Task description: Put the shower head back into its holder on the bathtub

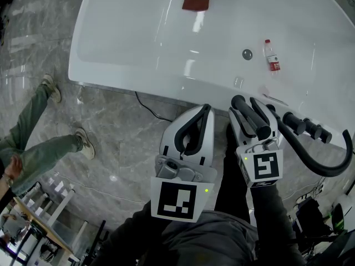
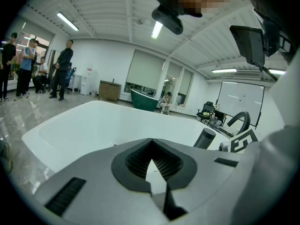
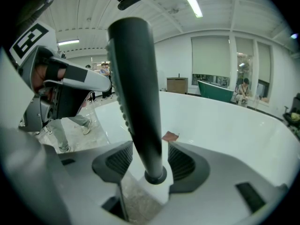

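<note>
Half done, I judge: the right gripper (image 1: 248, 112) has its fingers closed round the black shower head (image 3: 136, 93), above the bathtub (image 1: 138, 37) rim near the taps (image 1: 294, 122). Seating it is left. The left gripper (image 1: 205, 112), fingers together, holds nothing.

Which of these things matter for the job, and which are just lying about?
Job: shower head in right gripper; hose; black rim fittings; bathtub.
Lying about: water bottle; brown cloth; floor cable.
</note>
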A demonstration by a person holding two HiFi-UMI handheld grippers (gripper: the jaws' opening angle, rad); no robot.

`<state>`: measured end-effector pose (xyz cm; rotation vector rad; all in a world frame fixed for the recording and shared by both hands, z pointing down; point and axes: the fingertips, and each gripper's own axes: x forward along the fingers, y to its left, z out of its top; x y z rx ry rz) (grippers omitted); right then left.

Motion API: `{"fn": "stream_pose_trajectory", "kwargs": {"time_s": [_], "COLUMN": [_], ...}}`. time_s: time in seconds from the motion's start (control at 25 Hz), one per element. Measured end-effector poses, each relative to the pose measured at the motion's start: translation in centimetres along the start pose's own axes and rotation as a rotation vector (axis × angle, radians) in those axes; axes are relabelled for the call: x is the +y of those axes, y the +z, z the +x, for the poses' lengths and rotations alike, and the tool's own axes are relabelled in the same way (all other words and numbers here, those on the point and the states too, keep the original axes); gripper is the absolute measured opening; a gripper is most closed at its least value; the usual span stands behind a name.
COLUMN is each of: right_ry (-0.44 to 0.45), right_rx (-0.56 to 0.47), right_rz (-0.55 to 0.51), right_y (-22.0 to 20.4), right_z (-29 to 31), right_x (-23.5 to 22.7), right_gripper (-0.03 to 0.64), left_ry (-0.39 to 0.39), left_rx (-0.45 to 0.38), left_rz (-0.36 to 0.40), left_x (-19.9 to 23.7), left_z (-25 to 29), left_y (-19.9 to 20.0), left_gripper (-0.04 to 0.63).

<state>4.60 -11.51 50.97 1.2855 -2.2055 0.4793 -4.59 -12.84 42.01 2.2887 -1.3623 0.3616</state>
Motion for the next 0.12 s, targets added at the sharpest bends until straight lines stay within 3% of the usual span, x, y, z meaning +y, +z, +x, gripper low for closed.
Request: {"fn": "stream_pose_trajectory", "kwargs": {"time_s": [0.12], "right_ry": [0.003], "right_rx": [-0.001], "right_rz": [-0.001], "right_y": [-0.17], "right_z": [0.03], "right_x": [0.0], "right_gripper": [0.236], "left_ry": [-0.001], "left_rx": [0.001], "left_rz": [0.0], "left_x": [0.01], "left_z": [0.08], "left_y": [-0.05], "left_gripper": [0.003]}}
